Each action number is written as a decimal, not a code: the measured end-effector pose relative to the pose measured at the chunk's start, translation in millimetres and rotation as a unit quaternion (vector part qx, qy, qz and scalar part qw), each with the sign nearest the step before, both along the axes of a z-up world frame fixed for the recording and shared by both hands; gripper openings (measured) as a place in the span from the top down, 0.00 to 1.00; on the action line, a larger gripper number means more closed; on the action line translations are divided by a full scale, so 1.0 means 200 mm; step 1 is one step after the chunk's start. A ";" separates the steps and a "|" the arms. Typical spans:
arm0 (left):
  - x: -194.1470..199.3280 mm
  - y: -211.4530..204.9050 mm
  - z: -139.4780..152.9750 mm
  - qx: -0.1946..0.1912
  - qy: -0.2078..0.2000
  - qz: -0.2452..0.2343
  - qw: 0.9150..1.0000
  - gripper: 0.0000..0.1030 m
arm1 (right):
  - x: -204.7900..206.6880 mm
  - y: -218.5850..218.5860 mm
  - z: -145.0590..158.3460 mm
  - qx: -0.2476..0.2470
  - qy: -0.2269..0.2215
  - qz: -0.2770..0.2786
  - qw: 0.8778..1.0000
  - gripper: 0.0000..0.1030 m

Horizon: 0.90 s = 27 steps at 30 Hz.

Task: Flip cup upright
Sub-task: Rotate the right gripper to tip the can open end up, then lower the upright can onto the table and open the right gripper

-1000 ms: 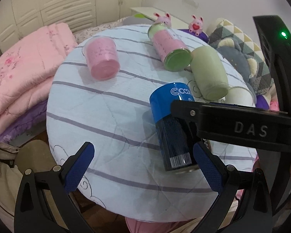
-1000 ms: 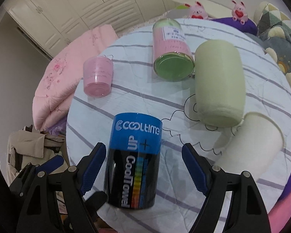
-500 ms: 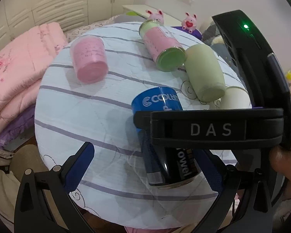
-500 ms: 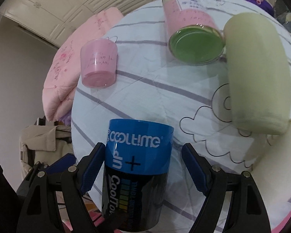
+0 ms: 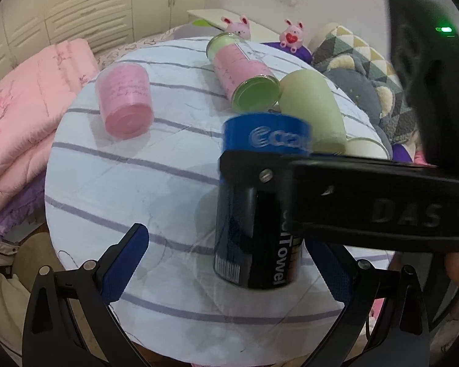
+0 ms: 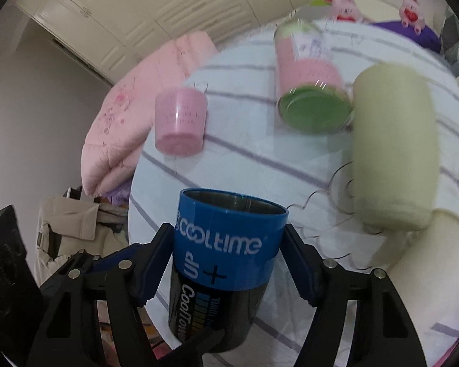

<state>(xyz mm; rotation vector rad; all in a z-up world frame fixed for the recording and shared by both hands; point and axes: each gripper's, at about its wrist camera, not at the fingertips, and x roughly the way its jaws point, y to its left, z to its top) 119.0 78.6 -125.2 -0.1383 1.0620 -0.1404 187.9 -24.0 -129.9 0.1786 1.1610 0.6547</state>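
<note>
The blue and black can-shaped cup (image 6: 223, 263) with "COOLTIME" on its blue band is held in my right gripper (image 6: 228, 263), whose blue pads press on both sides of the band. Its open rim shows at the top, tilted away from the camera. In the left wrist view the same cup (image 5: 257, 202) is lifted off the tablecloth, with the right gripper's black body (image 5: 367, 202) across it. My left gripper (image 5: 226, 263) is open and empty, its fingers spread wide below the cup.
The round table (image 5: 131, 183) has a white cloth with purple stripes. On it lie a pink cup (image 5: 125, 104), a pink and green jar (image 5: 248, 76), a pale green cup (image 5: 315, 110) and a cream cup (image 6: 437, 275). Pink quilts (image 5: 21, 116) lie left, cushions right.
My right gripper has closed on the blue cup and raised and tilted it, so its open rim now shows. The left gripper has stayed open.
</note>
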 end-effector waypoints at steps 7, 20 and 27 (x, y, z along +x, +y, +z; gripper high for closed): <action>0.07 -0.03 0.00 -0.002 -0.008 0.023 1.000 0.00 | -0.02 -0.09 0.13 -0.046 -0.107 -0.013 0.993 0.31; 0.07 -0.10 -0.05 0.029 -0.006 0.024 0.999 0.00 | -0.16 -0.03 0.16 -0.120 -0.216 0.017 0.969 0.31; 0.05 -0.10 -0.07 0.033 -0.007 0.024 0.999 0.00 | -0.22 -0.02 0.18 -0.151 -0.263 0.007 0.953 0.31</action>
